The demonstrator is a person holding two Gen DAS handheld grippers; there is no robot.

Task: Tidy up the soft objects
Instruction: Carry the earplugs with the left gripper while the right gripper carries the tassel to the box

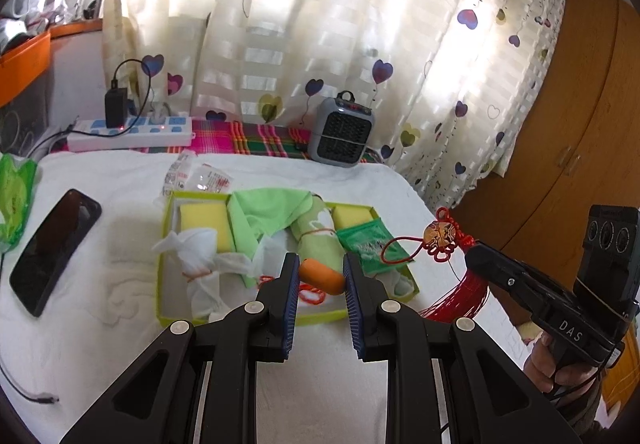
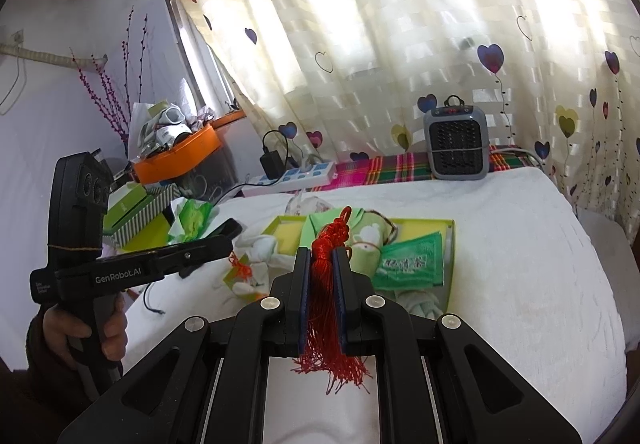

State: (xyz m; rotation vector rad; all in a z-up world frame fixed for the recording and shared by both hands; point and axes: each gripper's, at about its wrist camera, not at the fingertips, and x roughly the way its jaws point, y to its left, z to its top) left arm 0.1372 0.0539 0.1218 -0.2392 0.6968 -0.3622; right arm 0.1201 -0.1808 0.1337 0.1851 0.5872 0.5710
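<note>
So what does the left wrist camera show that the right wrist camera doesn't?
Only the left wrist view: the orange piece between the left gripper pads, and the red knot ornament's gold medallion.
Only the right wrist view: the red tassel clamped in the right gripper, and the purple twigs.
Both: the yellow-green box, the green sachet, the grey heater and the power strip.

Two yellow sponges (image 1: 204,222) are sitting in one green tray (image 1: 161,280). One phone (image 1: 54,248), one heater (image 1: 344,134) and one power strip (image 1: 132,132) are lying nearby.
</note>
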